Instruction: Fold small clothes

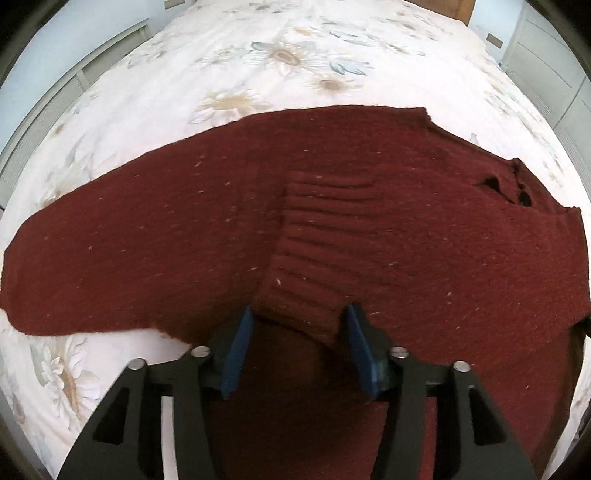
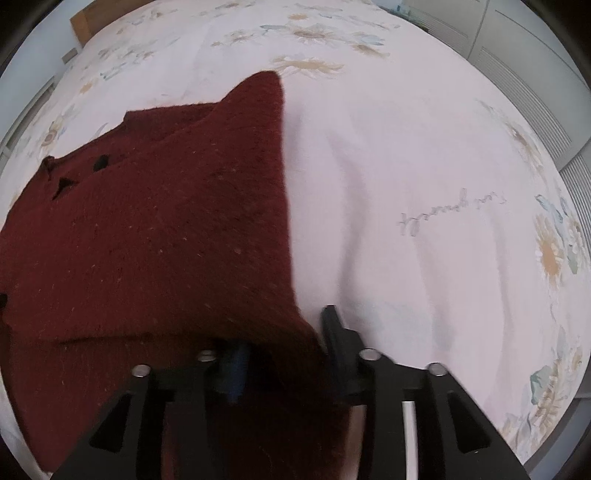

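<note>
A dark red knitted sweater point(image 1: 184, 236) lies spread on the bed, one sleeve stretched to the left. Its other sleeve is folded over the body, and the ribbed cuff point(image 1: 314, 251) lies between the blue pads of my left gripper point(image 1: 299, 325), whose jaws stand apart. In the right wrist view the sweater point(image 2: 147, 229) fills the left half. My right gripper point(image 2: 284, 332) has the sweater's right edge draped between its wide-set fingers; the left finger is mostly hidden under the knit. The neck opening point(image 2: 77, 173) shows at the left.
The bed is covered by a white sheet with a sunflower print point(image 2: 424, 184), which lies bare to the right of the sweater. White cabinets point(image 1: 546, 55) stand beside the bed. A wooden headboard point(image 1: 465, 9) is at the far end.
</note>
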Demonstrator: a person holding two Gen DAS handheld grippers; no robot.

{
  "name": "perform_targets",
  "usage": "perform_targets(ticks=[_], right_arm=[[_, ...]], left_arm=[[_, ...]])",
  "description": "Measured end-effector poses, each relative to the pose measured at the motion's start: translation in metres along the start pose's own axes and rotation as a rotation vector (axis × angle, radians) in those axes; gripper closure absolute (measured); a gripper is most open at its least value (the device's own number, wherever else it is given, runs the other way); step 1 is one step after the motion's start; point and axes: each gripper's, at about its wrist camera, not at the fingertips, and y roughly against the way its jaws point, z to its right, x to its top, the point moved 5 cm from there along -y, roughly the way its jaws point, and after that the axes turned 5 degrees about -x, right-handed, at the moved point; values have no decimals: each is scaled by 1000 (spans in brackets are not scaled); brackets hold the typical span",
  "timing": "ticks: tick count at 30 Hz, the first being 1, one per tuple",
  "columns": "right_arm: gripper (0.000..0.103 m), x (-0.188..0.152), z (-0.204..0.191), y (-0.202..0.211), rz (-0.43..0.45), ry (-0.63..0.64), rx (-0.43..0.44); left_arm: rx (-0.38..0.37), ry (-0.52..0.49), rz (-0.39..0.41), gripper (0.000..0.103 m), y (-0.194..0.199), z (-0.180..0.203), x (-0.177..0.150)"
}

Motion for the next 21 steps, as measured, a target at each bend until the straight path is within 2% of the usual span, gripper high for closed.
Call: perform_targets(ticks=[2,4,6,7,9,10,15,17,21], right_arm=[[41,0,6,9,9,-10,14],[30,2,9,24,31,9,8],[25,7,6,45,72,45,-8],[24,10,3,52,87,58,-9],[22,15,-8,71,116,88,-8],[21,19,-16,79,132,104,-3],[16,31,-75,97,193,190,45],[12,37,-108,86,198,235,53],[11,38,-151,53,175,280,63]], left_arm=[[-3,2,-3,52,8,1,-4],[8,-14,7,47,19,3,-1],[-5,-27,35,22,32,8,5],[-17,-35,50,19,39,12,8],[-27,-49,87,5,53,21,14],[-30,-56,100,2,58,25,16],[-61,-126,172,1,74,52,32],[-73,-150,187,1,70,64,36],[-99,-168,169,1,49,77,28]])
